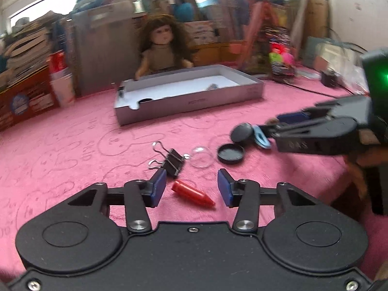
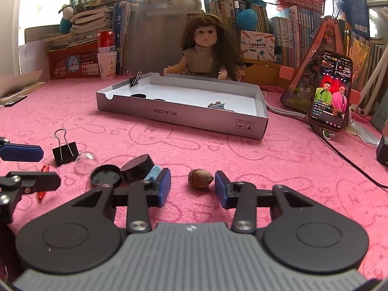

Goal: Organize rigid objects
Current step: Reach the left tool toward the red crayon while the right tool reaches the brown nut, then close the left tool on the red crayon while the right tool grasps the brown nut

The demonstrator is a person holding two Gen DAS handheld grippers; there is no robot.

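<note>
A few small items already lie in the grey box on the pink table, while the left hand-held gripper stands open around a red piece and the right hand-held gripper open around a nut, a binder clip, clear dome and black lids still outside.

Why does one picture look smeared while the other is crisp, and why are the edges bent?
Left wrist view: motion blur smears the brown-haired doll and shelves. Right wrist view: sharp, the grey cardboard box label readable, windows glaring white. Both: fisheye lenses curve the pink tablecloth and darken the corners.
</note>
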